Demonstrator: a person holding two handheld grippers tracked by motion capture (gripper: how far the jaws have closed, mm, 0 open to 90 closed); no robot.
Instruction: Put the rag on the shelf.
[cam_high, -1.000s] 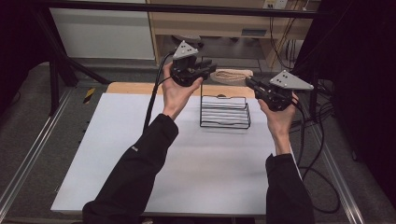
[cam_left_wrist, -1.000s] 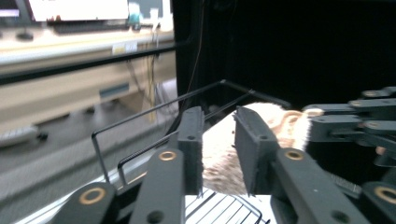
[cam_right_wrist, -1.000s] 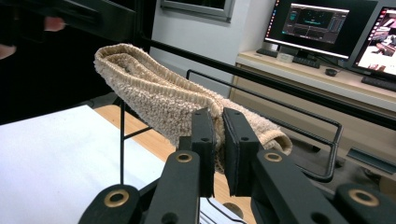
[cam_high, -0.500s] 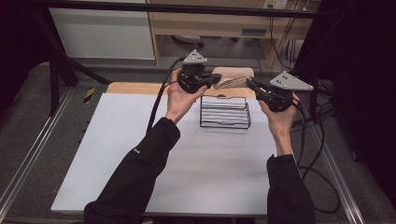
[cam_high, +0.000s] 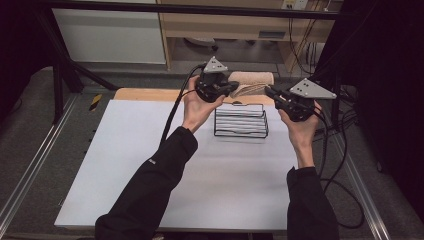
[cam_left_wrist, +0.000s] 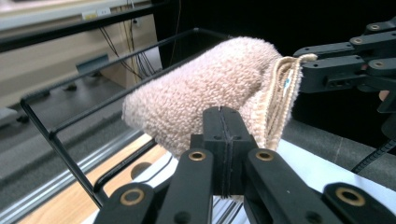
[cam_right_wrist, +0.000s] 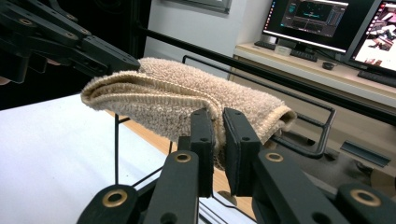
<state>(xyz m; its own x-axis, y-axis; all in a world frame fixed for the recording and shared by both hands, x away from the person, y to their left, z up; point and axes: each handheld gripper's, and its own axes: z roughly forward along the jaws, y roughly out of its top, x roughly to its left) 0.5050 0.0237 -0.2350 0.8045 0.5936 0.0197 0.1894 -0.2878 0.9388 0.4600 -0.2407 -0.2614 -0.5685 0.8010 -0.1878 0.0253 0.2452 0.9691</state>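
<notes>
beige fluffy folded towel (cam_left_wrist: 205, 93)

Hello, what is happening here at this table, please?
A person holds a folded beige towel between two hand-held grippers, above the far side of a black wire rack on the white table. The left gripper has its jaws closed on one end of the towel, and the right gripper pinches the other end. The towel is not yet on the rack.

A white bench (cam_high: 125, 165) with a wooden far edge stood on grey floor (cam_high: 30, 130). Behind it ran a pale wooden shelf unit (cam_high: 220, 25) and white panel (cam_high: 110, 35). Two lit monitors (cam_right_wrist: 322, 23) glowed, perhaps on a desk (cam_right_wrist: 322, 70).
</notes>
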